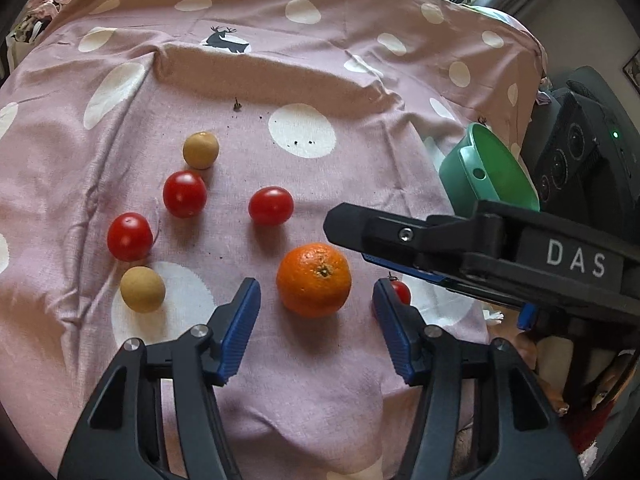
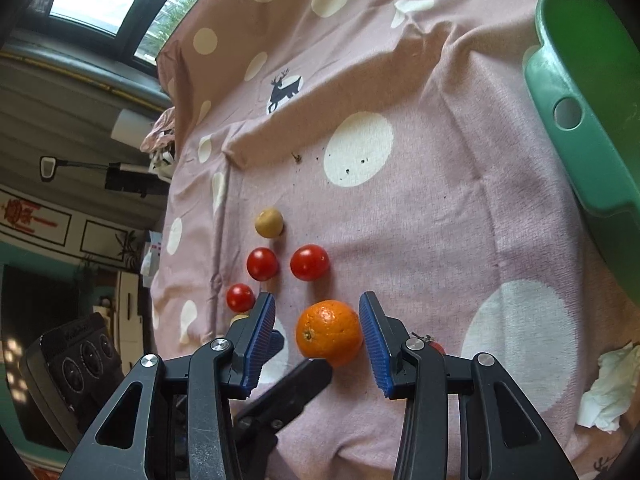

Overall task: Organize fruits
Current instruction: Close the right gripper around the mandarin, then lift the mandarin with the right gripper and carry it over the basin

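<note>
Tongs (image 1: 316, 312) astride orange (image 1: 314, 279), tomatoes (image 1: 185, 193) beyond

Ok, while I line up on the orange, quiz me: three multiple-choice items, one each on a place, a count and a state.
1. Where does the green basin stand on the cloth?
A. in its middle
B. at its right edge
C. at its left edge

2. How many tan round fruits show in the left wrist view?
A. none
B. five
C. two

3. How is the orange?
A. lying on the cloth between the left gripper's open fingers
B. lifted, clamped by that gripper
C. inside the basin

Answers:
1 B: the basin sits at the right in both views.
2 C: one tan fruit is farther off and one nearer, both left of the orange.
3 A: both pads stand clear of the orange's sides.
</note>
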The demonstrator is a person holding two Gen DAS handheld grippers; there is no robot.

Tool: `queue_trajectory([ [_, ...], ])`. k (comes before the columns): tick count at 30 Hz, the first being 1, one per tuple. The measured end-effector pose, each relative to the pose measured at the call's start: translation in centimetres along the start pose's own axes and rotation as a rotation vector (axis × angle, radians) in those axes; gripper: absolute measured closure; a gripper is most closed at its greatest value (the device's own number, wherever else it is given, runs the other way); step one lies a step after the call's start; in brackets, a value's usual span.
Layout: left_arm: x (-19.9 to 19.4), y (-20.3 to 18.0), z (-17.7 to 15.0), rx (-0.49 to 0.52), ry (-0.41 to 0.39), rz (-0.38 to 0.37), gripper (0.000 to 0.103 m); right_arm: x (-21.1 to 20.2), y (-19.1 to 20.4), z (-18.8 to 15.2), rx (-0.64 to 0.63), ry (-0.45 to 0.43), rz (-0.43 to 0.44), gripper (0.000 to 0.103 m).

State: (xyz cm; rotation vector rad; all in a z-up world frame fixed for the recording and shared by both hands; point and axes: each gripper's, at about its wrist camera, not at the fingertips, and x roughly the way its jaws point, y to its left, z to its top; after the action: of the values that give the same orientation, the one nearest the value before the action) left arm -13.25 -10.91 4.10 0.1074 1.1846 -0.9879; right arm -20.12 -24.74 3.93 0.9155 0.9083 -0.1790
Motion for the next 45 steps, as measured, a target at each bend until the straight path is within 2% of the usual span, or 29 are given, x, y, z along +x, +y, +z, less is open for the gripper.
queue_trajectory([
  [7,1.1,0.0,0.0,-0.010,0.037,-0.008,0.048,0.9,0.1,0.0,0.002,0.034,0.017,0.058],
  [21,2.0,-0.2,0.0,-0.020,0.055,-0.007,0.053,2.4,0.1,0.1,-0.019,0.069,-0.048,0.058],
  [25,2.0,-0.1,0.0,-0.023,0.048,0.012,0.063,2.9,0.1,0.0,-0.024,0.084,-0.066,0.058],
  [29,1.8,0.0,0.1,-0.025,0.040,0.006,0.062,2.6,0.8,-0.2,-0.064,0.053,-0.095,0.058],
  [32,1.1,-0.2,0.1,-0.020,0.005,0.010,0.063,2.3,1.3,-0.3,-0.093,0.031,-0.105,0.058],
  [45,-1.5,-1.7,0.2,0.023,-0.109,-0.010,0.063,-0.4,3.0,-0.9,-0.164,-0.079,-0.090,0.058],
])
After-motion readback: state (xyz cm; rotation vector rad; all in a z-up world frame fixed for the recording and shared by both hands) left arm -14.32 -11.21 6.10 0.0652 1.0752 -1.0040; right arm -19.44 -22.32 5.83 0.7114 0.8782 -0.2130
